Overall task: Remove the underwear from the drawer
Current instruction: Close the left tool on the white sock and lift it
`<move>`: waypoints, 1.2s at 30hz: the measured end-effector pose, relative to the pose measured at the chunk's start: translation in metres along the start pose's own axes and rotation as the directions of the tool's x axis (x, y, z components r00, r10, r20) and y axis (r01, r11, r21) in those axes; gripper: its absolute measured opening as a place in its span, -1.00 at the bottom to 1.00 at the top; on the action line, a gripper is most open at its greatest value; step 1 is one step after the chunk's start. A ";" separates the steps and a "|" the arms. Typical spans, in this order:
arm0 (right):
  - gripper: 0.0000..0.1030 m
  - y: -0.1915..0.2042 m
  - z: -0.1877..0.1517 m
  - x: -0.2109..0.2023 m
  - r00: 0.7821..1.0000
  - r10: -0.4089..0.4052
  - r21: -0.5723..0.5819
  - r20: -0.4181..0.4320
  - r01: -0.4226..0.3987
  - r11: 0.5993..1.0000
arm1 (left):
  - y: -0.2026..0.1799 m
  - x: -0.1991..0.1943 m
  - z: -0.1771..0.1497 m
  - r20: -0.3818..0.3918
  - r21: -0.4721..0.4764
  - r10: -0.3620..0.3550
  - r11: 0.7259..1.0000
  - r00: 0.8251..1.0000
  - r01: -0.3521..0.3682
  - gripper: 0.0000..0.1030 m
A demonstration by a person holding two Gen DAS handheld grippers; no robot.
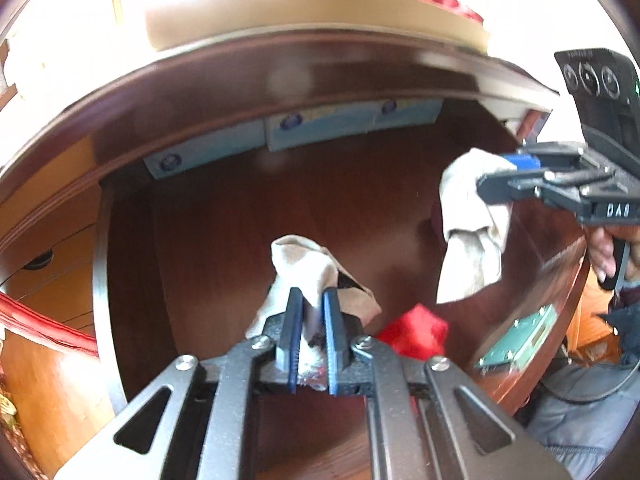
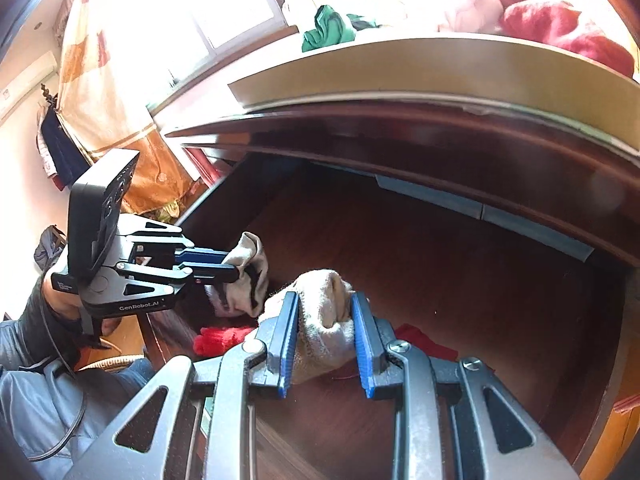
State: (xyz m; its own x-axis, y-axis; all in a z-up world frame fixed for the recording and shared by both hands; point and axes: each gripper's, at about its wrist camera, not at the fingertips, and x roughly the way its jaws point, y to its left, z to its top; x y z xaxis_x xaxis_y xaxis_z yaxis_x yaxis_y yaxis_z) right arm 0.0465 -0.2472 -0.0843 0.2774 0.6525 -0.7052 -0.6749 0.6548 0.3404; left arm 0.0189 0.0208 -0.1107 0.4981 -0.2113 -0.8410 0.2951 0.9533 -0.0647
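Observation:
The drawer (image 1: pixel 240 220) is open, showing its dark red wood floor. My left gripper (image 1: pixel 312 292) is shut on a beige piece of underwear (image 1: pixel 304 260) with dark and white parts, held just above the floor at the drawer's front. At the right, my right gripper (image 1: pixel 494 178) is shut on a second beige piece (image 1: pixel 468 240) that hangs down from its pads. In the right wrist view the right gripper (image 2: pixel 326 296) pinches that beige cloth (image 2: pixel 324 332), and the left gripper (image 2: pixel 234 265) holds its piece (image 2: pixel 252 252) over the drawer's left side.
A red cloth (image 1: pixel 412 334) lies on the drawer floor near the front. Pale blue boxes (image 1: pixel 320 124) line the drawer's back under the overhanging cabinet top (image 1: pixel 280 72). A green garment (image 2: pixel 328 28) and red fabric (image 2: pixel 560 24) lie on top. A hand (image 1: pixel 604 248) holds the right gripper.

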 end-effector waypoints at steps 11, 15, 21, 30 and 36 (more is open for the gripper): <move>-0.45 -0.003 -0.011 -0.026 0.996 -0.013 -0.009 0.084 0.014 1.000 | 0.016 -0.023 0.001 0.134 -0.067 0.002 0.998 0.991 0.007 -0.94; -0.45 -0.002 -0.014 -0.029 0.995 -0.016 -0.015 0.098 0.017 1.000 | 0.016 -0.022 0.001 0.126 -0.062 -0.007 0.998 0.992 0.015 -0.94; -0.45 -0.005 -0.011 -0.031 0.996 -0.017 -0.010 0.090 0.018 1.000 | 0.010 -0.007 0.008 0.065 -0.058 0.003 0.998 0.998 0.000 -0.52; -0.45 -0.004 -0.010 -0.032 0.996 -0.002 -0.007 0.090 0.003 1.000 | -0.013 0.019 0.031 -0.100 0.113 0.040 0.993 0.994 -0.028 0.26; -0.45 -0.005 -0.011 -0.033 0.996 -0.003 -0.007 0.092 0.003 1.000 | -0.024 0.037 0.041 -0.185 0.216 0.070 0.976 0.980 -0.029 0.30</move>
State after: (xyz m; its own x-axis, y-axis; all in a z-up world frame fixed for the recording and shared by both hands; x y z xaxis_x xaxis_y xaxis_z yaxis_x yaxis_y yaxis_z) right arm 0.0334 -0.2760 -0.0700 0.3407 0.6830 -0.6461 -0.6785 0.6543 0.3339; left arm 0.0642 -0.0186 -0.1185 0.3585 -0.1003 -0.9281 0.4492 0.8901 0.0773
